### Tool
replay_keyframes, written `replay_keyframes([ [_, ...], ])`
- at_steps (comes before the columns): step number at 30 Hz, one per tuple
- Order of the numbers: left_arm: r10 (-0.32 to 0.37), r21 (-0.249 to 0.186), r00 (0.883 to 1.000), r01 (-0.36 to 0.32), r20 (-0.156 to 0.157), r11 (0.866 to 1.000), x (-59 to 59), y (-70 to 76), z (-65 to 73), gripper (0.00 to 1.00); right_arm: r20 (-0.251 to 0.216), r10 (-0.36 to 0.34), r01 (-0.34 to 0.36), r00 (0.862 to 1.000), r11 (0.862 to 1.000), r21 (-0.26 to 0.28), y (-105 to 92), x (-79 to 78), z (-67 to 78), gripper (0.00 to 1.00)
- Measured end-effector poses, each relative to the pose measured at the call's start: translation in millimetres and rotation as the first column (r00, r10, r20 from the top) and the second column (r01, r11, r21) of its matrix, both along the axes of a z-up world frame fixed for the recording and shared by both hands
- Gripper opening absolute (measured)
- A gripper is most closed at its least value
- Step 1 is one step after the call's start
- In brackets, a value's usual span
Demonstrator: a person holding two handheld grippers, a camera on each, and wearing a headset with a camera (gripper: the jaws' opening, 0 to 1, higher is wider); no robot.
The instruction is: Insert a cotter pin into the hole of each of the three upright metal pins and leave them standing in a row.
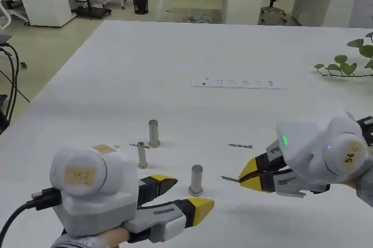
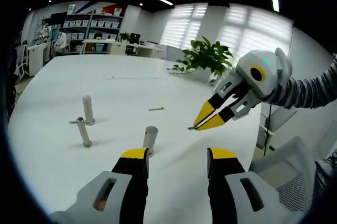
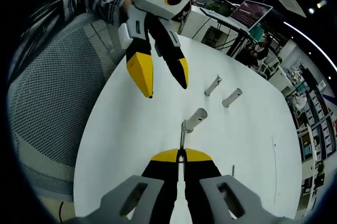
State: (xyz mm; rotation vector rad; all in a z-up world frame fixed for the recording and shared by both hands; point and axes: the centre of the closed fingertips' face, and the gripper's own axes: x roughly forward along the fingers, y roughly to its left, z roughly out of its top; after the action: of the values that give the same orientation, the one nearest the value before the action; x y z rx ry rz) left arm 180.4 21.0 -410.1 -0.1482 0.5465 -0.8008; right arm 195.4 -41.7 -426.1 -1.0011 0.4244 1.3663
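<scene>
Right tongs point(image 1: 247, 177) are pinched on a cotter pin point(image 1: 230, 179), its tip just right of the nearest metal pin point(image 1: 196, 180). Left tongs point(image 1: 191, 194) sit wide open just in front of that pin. Looks like the insert step, so next I'd line the tip up with the pin's hole and push it through.

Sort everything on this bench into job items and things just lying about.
Job: far metal pin, middle metal pin, near metal pin; held cotter pin in the right gripper; loose cotter pin.
Lying about: power strip; plant.
</scene>
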Motion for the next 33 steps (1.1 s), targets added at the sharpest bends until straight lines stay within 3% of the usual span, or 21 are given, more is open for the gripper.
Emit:
replay_keyframes([
  [6, 0.001, -0.063, 0.999, -0.003, -0.039, 0.998, -3.0, -7.3, 1.8, 0.33, 0.004, 0.036, -0.036, 0.999, 0.999, 0.022, 11.7, -11.3, 0.8, 0.00],
  [16, 0.025, -0.195, 0.993, -0.048, -0.118, 0.980, -4.3, -14.7, 6.2, 0.22, 0.016, 0.073, -0.074, 0.997, 0.995, 0.061, 28.5, -20.3, 6.8, 0.00],
  [21, 0.035, -0.231, 0.993, -0.061, -0.116, 0.971, -3.6, -14.8, 9.3, 0.14, 0.019, 0.084, -0.085, 0.996, 0.994, 0.073, 35.0, -22.9, 8.5, 0.00],
  [26, 0.038, -0.232, 0.994, -0.060, -0.100, 0.971, -3.2, -14.3, 10.3, 0.06, 0.023, 0.088, -0.090, 0.996, 0.992, 0.084, 39.4, -23.5, 11.1, 0.00],
  [33, 0.039, -0.232, 0.994, -0.061, -0.100, 0.971, -3.4, -14.4, 8.8, 0.00, 0.017, 0.080, -0.081, 0.997, 0.991, 0.103, 42.4, -23.4, 13.3, 0.00],
])
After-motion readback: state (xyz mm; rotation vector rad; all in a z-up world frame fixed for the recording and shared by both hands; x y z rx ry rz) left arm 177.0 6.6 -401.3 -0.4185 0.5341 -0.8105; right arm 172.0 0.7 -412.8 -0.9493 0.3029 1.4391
